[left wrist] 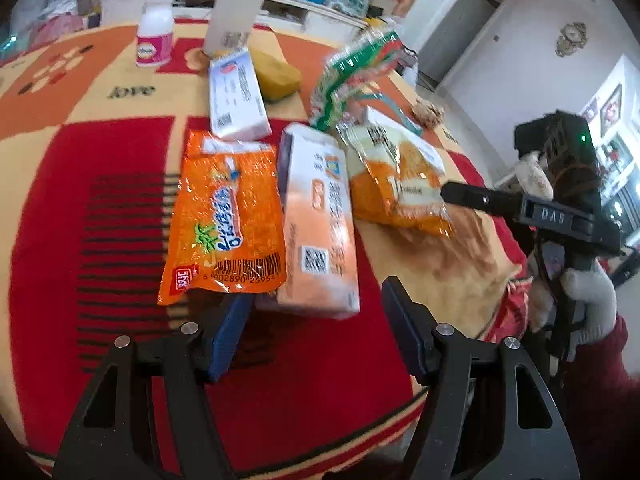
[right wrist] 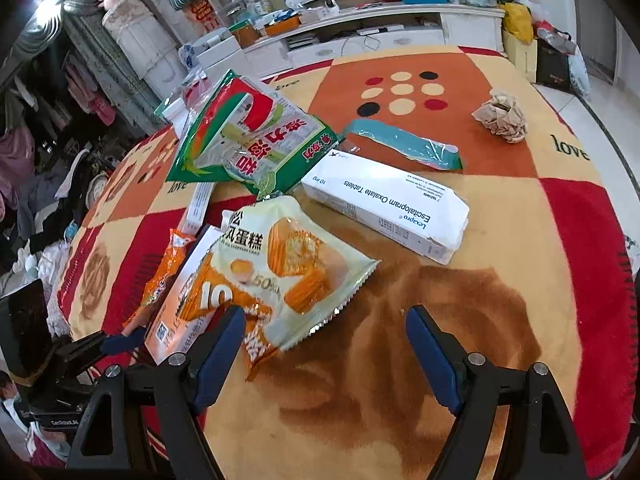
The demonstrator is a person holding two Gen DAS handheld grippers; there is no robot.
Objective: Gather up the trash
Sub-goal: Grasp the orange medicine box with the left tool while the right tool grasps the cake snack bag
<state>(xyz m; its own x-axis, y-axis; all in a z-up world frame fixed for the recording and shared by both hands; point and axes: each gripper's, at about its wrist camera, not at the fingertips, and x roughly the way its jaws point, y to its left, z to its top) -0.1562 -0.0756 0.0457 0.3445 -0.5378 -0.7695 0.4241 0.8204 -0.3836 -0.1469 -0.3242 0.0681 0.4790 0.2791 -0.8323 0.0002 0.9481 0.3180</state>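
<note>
Both grippers are seen with jaws spread apart and nothing held: the left gripper [left wrist: 316,332] is poised just short of the near ends of one orange snack packet [left wrist: 224,216] and one orange-and-white carton [left wrist: 320,220], while the right gripper [right wrist: 324,356] is placed at the near edge of one cream-and-orange cake wrapper [right wrist: 288,264]. The trash is spread over a patterned tablecloth [right wrist: 500,216]. Three snack wrappers can be counted, the third being a green-and-red bag [right wrist: 248,136], and three cartons, among them a white Lexapro box [right wrist: 388,208] and a white-and-blue box [left wrist: 236,92]. One teal plastic strip [right wrist: 400,140], one crumpled paper ball [right wrist: 500,114], one yellow sponge [left wrist: 276,72] and one small white bottle [left wrist: 155,28] are also seen.
</note>
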